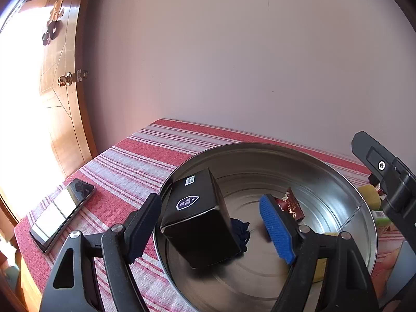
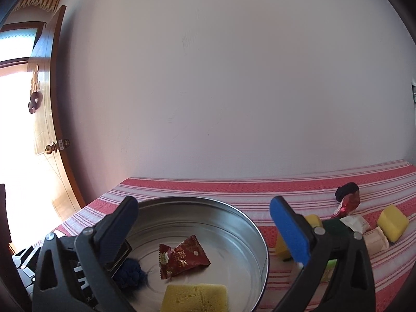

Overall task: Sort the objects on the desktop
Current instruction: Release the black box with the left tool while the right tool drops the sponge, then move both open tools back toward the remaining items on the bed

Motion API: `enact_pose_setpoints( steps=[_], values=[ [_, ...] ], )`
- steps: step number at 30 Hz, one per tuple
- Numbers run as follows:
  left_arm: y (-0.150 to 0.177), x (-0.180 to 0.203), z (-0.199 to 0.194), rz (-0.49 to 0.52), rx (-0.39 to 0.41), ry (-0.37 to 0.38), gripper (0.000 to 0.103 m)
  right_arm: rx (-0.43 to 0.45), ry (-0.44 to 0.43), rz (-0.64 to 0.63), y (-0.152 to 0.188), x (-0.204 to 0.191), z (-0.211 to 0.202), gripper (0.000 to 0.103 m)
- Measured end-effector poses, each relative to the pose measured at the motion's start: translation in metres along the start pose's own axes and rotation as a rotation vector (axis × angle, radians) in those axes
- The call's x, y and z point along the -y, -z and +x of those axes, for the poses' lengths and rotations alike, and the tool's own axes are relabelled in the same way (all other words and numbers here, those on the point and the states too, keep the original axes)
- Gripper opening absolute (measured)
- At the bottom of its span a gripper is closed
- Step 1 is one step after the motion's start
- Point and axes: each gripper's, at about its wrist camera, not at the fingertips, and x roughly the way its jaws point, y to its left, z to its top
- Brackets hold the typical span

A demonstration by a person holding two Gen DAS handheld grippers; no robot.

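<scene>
A round metal tray stands on the striped cloth. A black box lies tilted inside it, against the near-left rim. My left gripper is open around the box, with a gap at its blue pad. A dark blue hair tie and a red candy packet lie on the tray floor. In the right wrist view my right gripper stands wide open over the tray, nothing between its pads. Below it lie the candy packet, a yellow sponge, the hair tie and a box corner.
A phone lies on the cloth left of the tray. To the tray's right sit yellow blocks, a red foil packet, a black hair tie and beige wrapped sweets. A wall backs the table; a wooden door stands left.
</scene>
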Motion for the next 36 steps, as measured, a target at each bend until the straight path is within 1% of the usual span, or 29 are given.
enact_pose_setpoints(
  steps=[4,7,10,13,15,19,23,26,31,36],
  values=[
    [0.004,-0.001,-0.006,-0.059,0.033,0.001,0.080,0.048,0.047,-0.074,0.002,-0.002,-0.013,0.103],
    [0.007,0.000,-0.018,-0.110,0.091,-0.032,0.080,0.059,0.084,-0.119,0.005,0.004,-0.021,0.103],
    [0.009,0.006,-0.032,-0.131,0.164,-0.055,0.080,0.082,0.105,-0.130,0.008,0.017,-0.032,0.103],
    [0.012,0.018,-0.037,-0.136,0.199,-0.060,0.080,0.084,0.106,-0.129,0.010,0.032,-0.043,0.103],
    [0.016,0.031,-0.041,-0.117,0.205,-0.055,0.080,0.081,0.124,-0.130,0.011,0.041,-0.050,0.103],
    [0.022,0.053,-0.046,-0.050,0.221,-0.042,0.080,0.069,0.153,-0.101,0.013,0.064,-0.060,0.103],
    [0.027,0.078,-0.063,0.022,0.264,-0.041,0.080,0.054,0.184,-0.074,0.014,0.083,-0.070,0.103],
    [0.029,0.086,-0.068,0.024,0.268,-0.030,0.081,0.070,0.209,-0.067,0.016,0.096,-0.081,0.103],
    [0.035,0.105,-0.071,0.052,0.244,-0.027,0.082,0.085,0.265,-0.063,0.020,0.114,-0.095,0.103],
    [0.040,0.122,-0.076,0.072,0.243,-0.008,0.083,0.114,0.284,-0.039,0.020,0.131,-0.107,0.103]
  ],
)
